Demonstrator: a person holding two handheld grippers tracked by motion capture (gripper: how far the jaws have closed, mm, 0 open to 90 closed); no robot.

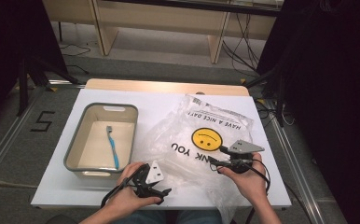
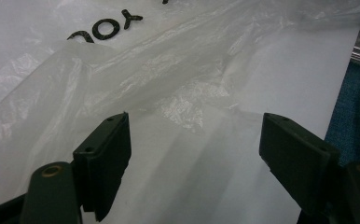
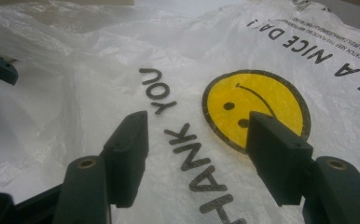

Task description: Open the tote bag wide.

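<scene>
Now we hover both grippers, left gripper (image 1: 162, 185) and right gripper (image 1: 217, 157), jaws spread and pinching nothing, over the plastic bag's (image 1: 201, 135) near edge on the table's right half, so next we should pinch its mouth.

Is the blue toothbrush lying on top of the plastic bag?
No, in the high view the blue toothbrush lies inside the grey bin, which stands to the left of the plastic bag.
</scene>
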